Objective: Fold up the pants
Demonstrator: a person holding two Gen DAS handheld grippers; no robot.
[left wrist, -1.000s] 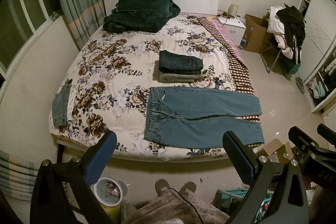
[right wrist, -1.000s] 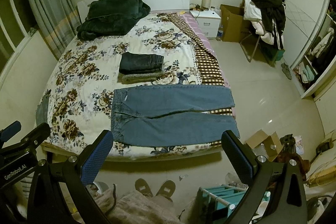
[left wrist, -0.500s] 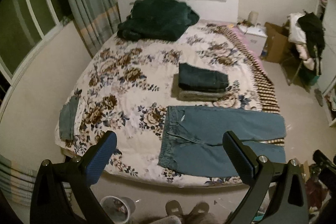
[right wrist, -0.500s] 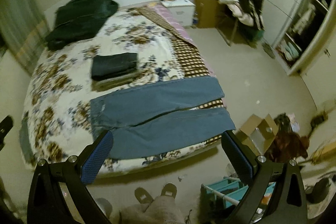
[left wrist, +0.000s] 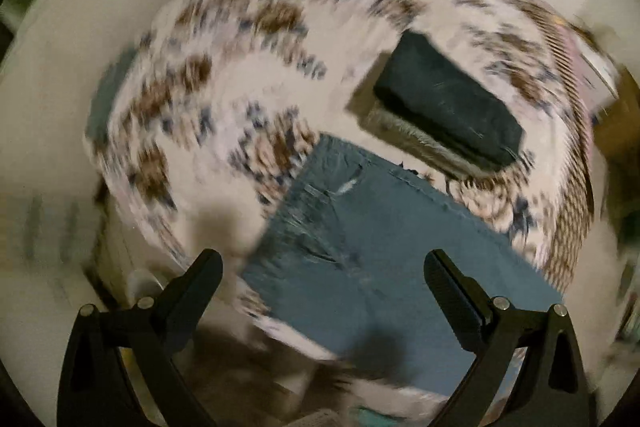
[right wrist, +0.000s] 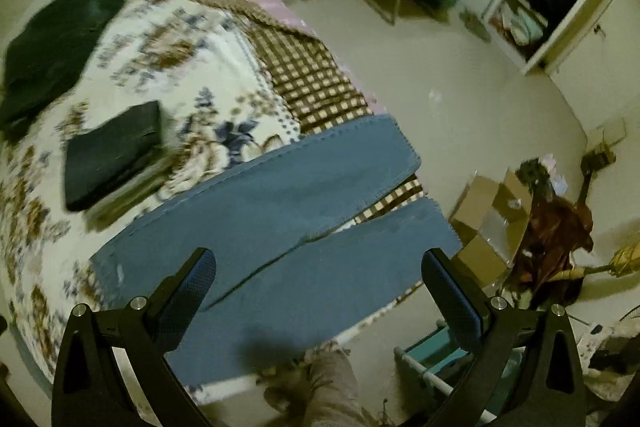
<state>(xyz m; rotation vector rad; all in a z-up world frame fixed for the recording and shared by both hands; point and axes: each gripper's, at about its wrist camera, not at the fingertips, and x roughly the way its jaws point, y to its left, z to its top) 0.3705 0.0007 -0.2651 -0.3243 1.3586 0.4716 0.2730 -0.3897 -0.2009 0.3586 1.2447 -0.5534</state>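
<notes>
Both tongs had been lowered toward the bed, released and empty. The pants (right wrist: pixel 280 227) lay flat just ahead of the right gripper (right wrist: pixel 320 271) and left gripper (left wrist: pixel 322 273); soft, weighty denim, best pinched at waistband and hems.

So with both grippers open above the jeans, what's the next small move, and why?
Probably lower both onto the near edge: the left gripper at the waist, the right gripper toward the near leg's hem. The blue jeans lie flat and unfolded on the bed, and neither gripper holds anything.
</notes>
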